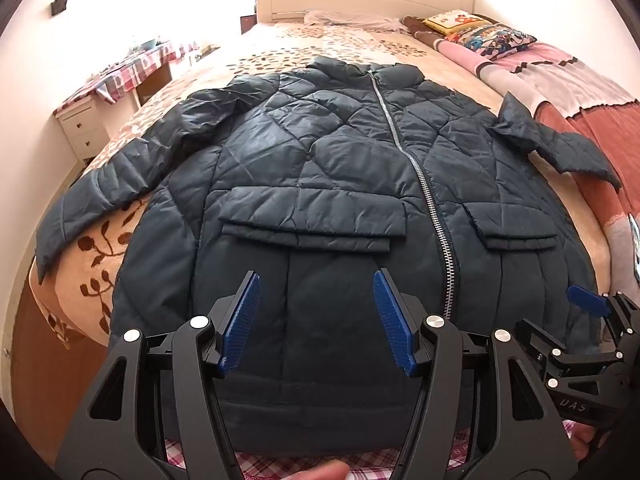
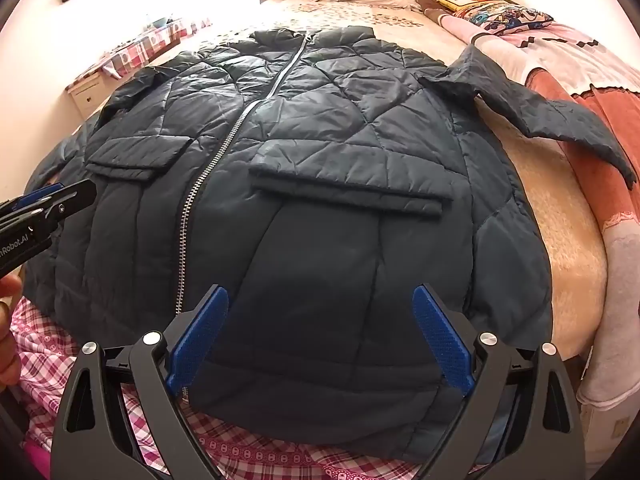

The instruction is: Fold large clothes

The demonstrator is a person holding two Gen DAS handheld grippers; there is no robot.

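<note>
A dark quilted jacket [image 1: 340,184] lies flat, front up and zipped, on the bed, both sleeves spread out to the sides; it also shows in the right wrist view [image 2: 320,168]. My left gripper [image 1: 316,284] is open and empty above the jacket's lower left front, below the left pocket flap [image 1: 312,220]. My right gripper [image 2: 320,304] is open and empty above the lower right front, below the right pocket flap [image 2: 348,184]. The right gripper also shows at the right edge of the left wrist view [image 1: 588,304]. The left gripper shows at the left edge of the right wrist view [image 2: 44,200].
The bed [image 1: 320,48] has a beige leaf-print cover, pillows [image 1: 480,32] and a pink and red blanket [image 1: 560,80] along its right side. A white nightstand [image 1: 80,124] with a checked cloth stands at the left. A pink checked cloth [image 2: 240,452] lies under the jacket's hem.
</note>
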